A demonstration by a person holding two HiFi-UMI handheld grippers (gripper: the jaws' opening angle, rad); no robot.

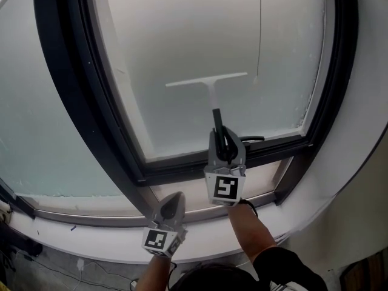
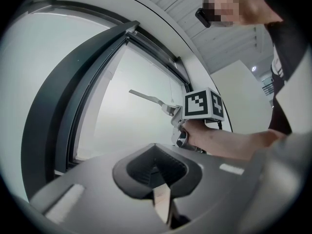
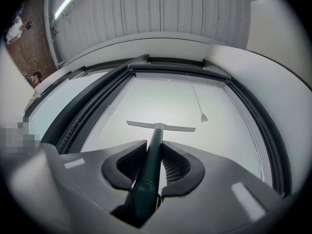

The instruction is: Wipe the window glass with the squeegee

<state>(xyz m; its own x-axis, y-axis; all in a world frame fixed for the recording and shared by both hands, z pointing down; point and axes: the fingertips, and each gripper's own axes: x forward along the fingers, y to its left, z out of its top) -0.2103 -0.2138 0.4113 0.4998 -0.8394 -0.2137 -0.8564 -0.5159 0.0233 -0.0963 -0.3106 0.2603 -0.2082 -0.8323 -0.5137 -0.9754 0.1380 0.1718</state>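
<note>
**Squeegee on the pane, clamped in the right gripper**

Looking steeply down at a large frosted white window glass pane (image 1: pixel 200 29), set in a thick black curved window frame (image 1: pixel 70 83) and ringed by a smooth white wall surround (image 1: pixel 345 174). Left of that frame, a second frosted pane (image 1: pixel 30 138), paler and greenish.

Up against the lower middle of the main pane: a squeegee with a long pale blade and a dark green handle (image 1: pixel 213 96). Blade level across the glass, handle running down toward the bottom bar of the frame.

Held there by the grey right gripper (image 1: pixel 222 141), jaws closed onto the green handle from both sides, ribbed pads pressed against it, handle running straight out between them in the right gripper view. Just below, its black-and-white marker cube, then a bare forearm (image 1: pixel 248 229) and a dark sleeve (image 1: pixel 285 265).

Lower and further left, over the bottom edge of the white surround: the grey left gripper (image 1: pixel 174 199), well apart from the squeegee and off the glass. Jaws brought fully together, nothing between them.

Near the blade's right tip, hanging down the pane: a thin pull cord ending in a small cone (image 1: pixel 256 76).
</note>
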